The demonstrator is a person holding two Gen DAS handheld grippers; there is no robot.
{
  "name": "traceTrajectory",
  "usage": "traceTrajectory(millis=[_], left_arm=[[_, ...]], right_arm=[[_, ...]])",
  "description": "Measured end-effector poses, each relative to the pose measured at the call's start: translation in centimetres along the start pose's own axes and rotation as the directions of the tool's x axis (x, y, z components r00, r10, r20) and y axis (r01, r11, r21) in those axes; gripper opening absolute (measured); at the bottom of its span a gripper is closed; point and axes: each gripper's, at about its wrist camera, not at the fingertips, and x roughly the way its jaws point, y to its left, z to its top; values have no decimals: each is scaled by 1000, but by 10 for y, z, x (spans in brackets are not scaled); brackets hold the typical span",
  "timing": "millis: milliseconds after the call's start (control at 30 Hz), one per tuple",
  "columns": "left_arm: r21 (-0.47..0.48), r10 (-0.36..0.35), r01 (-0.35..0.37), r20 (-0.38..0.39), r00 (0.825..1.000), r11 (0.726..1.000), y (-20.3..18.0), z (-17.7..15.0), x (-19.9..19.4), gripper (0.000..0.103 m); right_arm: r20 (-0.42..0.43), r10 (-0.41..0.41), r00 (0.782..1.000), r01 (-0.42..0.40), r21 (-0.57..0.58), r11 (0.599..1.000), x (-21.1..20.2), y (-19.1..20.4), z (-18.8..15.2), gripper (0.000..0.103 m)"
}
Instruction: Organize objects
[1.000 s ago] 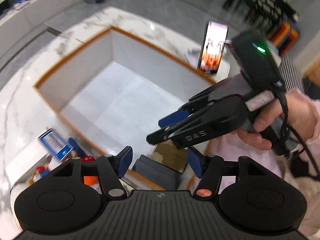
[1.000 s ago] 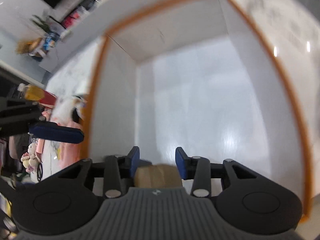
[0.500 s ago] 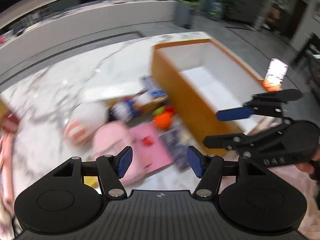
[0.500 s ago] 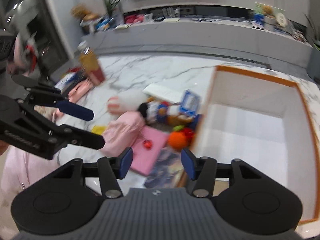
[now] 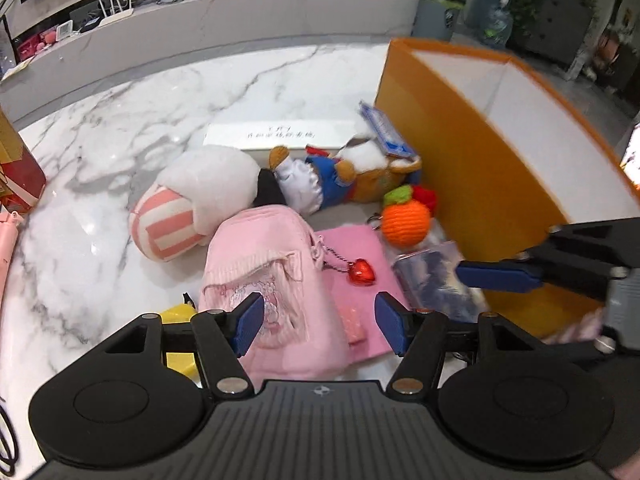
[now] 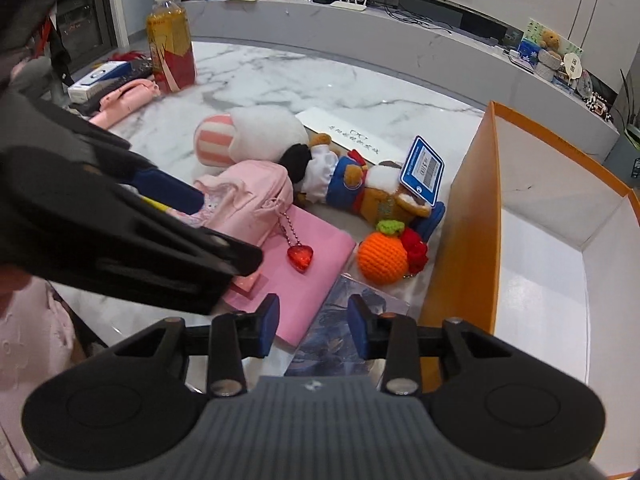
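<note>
An orange box [image 5: 460,152] with a white inside [image 6: 540,248] stands at the right of a toy pile. My left gripper [image 5: 320,328] is open above a pink mini backpack [image 5: 260,264] with a red heart charm [image 5: 362,270]. My right gripper [image 6: 313,326] hovers over a dark blue picture card [image 6: 344,336] and the edge of a pink pad [image 6: 304,280]. Its jaws are closing with nothing pressed between them. An orange crochet fruit [image 6: 382,258] and a plush doll in blue [image 6: 348,184] lie beside the box.
A white plush with a pink striped end [image 5: 192,200], a long white box [image 5: 280,134] and a blue barcode card [image 6: 424,174] lie further back on the marble table [image 5: 120,128]. A tea bottle [image 6: 170,48] stands far left. A yellow item [image 5: 176,316] sits under the left gripper.
Both views swung from above the box's white inside over to the toy pile on the marble. A brown item seen under the right jaws has gone from view. The right jaws widened, then narrowed.
</note>
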Motion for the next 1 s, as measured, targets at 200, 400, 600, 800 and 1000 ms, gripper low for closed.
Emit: traceTrajectory(millis=[200, 400, 600, 800, 1000], left_arm=[[33, 45, -45, -8, 999, 998, -1, -3, 13, 70], [46, 45, -46, 27, 999, 998, 8, -10, 3, 41], [-6, -19, 19, 77, 997, 1000, 27, -17, -19, 26], [-100, -68, 77, 89, 994, 992, 48, -32, -40, 25], [-176, -91, 108, 100, 991, 978, 55, -51, -55, 25]], right_arm=[[-35, -29, 999, 27, -41, 999, 7, 3, -2, 41], [-93, -143, 985, 129, -143, 981, 19, 31, -7, 67], [-123, -270, 955, 233, -252, 939, 36, 47, -22, 68], [-154, -277, 948, 250, -175, 952, 36, 40, -17, 54], [-89, -316, 945, 287, -240, 927, 26, 54, -25, 13]])
